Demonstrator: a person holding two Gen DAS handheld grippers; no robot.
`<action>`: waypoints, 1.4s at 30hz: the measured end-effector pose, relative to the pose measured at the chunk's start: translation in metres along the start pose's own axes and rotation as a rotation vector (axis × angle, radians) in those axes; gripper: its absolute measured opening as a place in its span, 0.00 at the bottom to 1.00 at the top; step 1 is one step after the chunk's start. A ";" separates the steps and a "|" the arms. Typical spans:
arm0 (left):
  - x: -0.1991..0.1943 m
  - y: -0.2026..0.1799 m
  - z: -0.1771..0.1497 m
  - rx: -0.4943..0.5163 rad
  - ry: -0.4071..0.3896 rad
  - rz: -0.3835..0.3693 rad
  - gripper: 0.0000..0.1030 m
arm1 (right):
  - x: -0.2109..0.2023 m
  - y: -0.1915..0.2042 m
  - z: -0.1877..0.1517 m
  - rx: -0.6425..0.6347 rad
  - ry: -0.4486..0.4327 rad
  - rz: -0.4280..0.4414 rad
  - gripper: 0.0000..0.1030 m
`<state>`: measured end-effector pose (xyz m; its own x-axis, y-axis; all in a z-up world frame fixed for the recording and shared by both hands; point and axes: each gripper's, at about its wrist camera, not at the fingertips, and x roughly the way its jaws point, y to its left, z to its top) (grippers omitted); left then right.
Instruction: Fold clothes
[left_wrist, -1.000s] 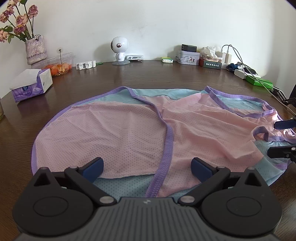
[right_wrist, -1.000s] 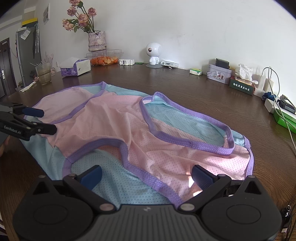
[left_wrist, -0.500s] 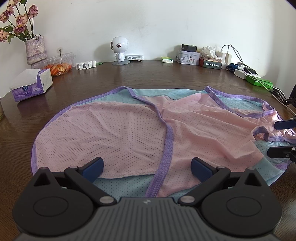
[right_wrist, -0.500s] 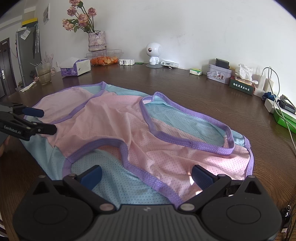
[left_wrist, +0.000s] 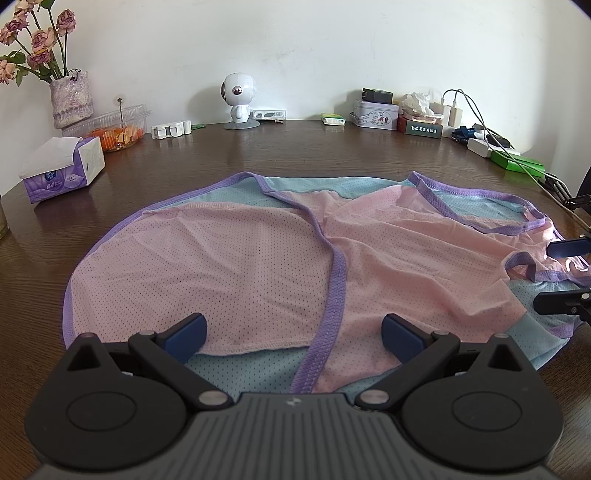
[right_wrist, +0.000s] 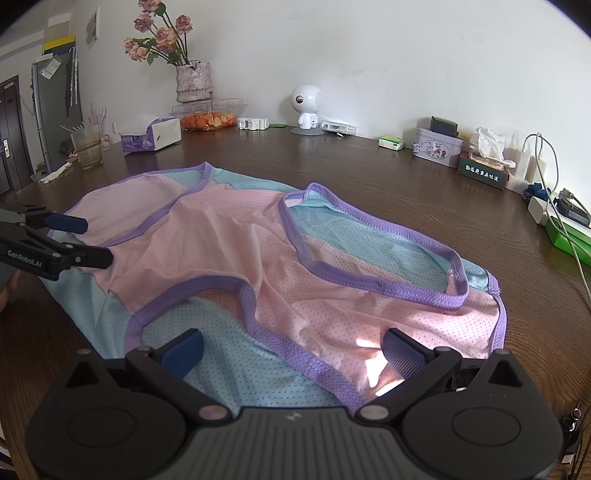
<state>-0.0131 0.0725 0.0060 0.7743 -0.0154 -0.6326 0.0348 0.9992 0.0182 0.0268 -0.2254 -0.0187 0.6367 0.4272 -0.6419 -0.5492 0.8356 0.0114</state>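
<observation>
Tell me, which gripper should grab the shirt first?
Probably the left gripper: it is open with the shirt's loose pink hem right between its fingers. The right gripper is open too, but over flat blue fabric and purple trim.

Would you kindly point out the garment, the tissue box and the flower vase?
garment (left_wrist: 236, 273): left wrist view, pink mesh panel.
tissue box (left_wrist: 64, 173): left wrist view, purple front face.
flower vase (right_wrist: 192, 82): right wrist view, middle of its body.

"genrobot.ai" stands in white letters on the black body of the left gripper (right_wrist: 85, 240). the dark green rectangular box (right_wrist: 482, 176) carries pale chinese characters too small to read.
</observation>
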 end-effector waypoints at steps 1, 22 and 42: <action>0.000 0.000 0.000 0.000 0.000 0.000 0.99 | 0.000 0.000 0.000 0.000 0.000 0.000 1.00; -0.046 0.013 -0.021 0.163 -0.027 -0.224 1.00 | 0.001 0.002 0.001 0.011 0.000 -0.015 1.00; -0.049 0.071 -0.035 0.237 -0.028 -0.468 0.50 | -0.053 0.055 -0.002 -0.084 -0.103 0.117 0.86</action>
<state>-0.0709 0.1457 0.0114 0.6580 -0.4622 -0.5944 0.5206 0.8496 -0.0843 -0.0387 -0.2025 0.0140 0.6156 0.5564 -0.5581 -0.6631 0.7484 0.0146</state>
